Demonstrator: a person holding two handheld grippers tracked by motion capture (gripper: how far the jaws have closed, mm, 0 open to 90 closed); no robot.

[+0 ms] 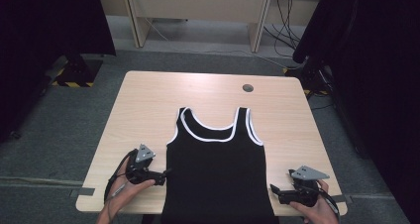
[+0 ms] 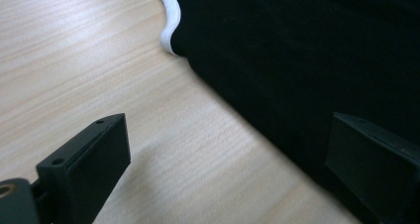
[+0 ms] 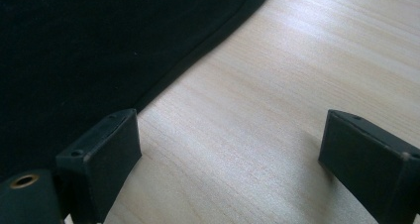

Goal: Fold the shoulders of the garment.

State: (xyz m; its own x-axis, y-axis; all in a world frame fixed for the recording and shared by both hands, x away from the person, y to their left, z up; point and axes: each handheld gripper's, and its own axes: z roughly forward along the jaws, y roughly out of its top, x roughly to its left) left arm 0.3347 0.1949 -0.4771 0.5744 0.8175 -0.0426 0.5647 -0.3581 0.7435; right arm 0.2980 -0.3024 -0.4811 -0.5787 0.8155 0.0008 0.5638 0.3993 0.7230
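A pale wooden table (image 1: 148,100) holds a black sleeveless cotton top with white-trimmed neck and armholes (image 1: 218,169), spread flat at the near centre, hem over the near edge. It looks light, limp and apt to bunch; its side edges offer the best hold. The left gripper (image 1: 161,176) and right gripper (image 1: 274,191) flank it, both wide open and holding nothing.

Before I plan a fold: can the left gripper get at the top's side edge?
Probably yes: the left gripper is open right at the top's side edge, with bare table and nothing between.
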